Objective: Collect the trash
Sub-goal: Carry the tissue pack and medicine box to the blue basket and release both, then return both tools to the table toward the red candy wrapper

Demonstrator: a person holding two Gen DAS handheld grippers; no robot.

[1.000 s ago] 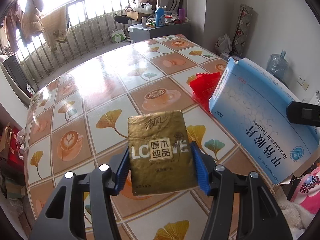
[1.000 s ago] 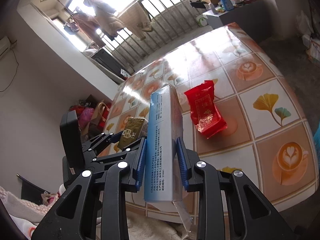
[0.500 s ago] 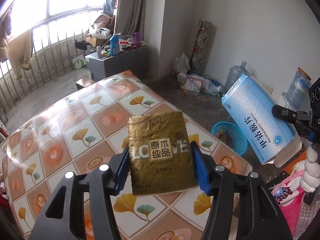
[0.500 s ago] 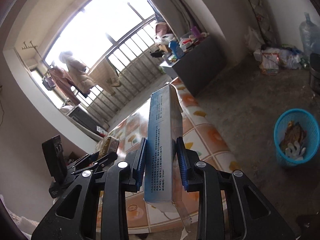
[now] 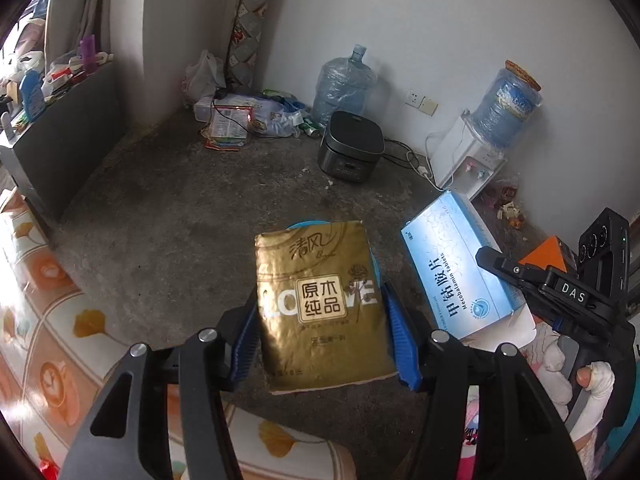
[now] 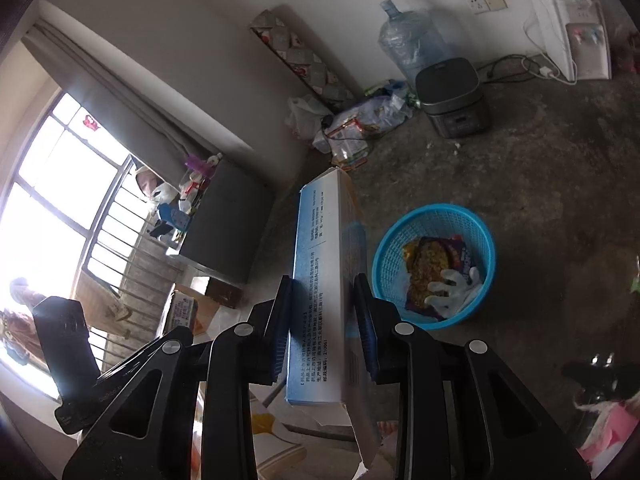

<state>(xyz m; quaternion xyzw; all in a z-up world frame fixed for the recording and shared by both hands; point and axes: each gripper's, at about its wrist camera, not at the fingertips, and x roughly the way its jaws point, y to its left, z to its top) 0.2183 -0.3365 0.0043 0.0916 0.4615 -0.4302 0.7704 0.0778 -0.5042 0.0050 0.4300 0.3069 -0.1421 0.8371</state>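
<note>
My left gripper [image 5: 322, 336] is shut on a gold tissue packet [image 5: 320, 304] and holds it in the air above the floor. A rim of the blue basket [image 5: 306, 225] shows just behind the packet. My right gripper [image 6: 324, 320] is shut on a blue and white medicine box [image 6: 326, 288], which also shows in the left wrist view [image 5: 456, 276]. In the right wrist view the blue trash basket [image 6: 434, 218] stands on the floor to the right of the box, holding a snack wrapper [image 6: 432, 272] and a white glove.
A black rice cooker [image 5: 351, 146], a water dispenser [image 5: 472, 160], a water jug [image 5: 344, 88] and a pile of bags [image 5: 240, 116] line the far wall. The tiled table [image 5: 48, 320] is at lower left. A grey cabinet [image 5: 60, 136] stands left.
Both grippers have swung right, away from the table and toward the floor and the blue basket. Each still holds its item.
</note>
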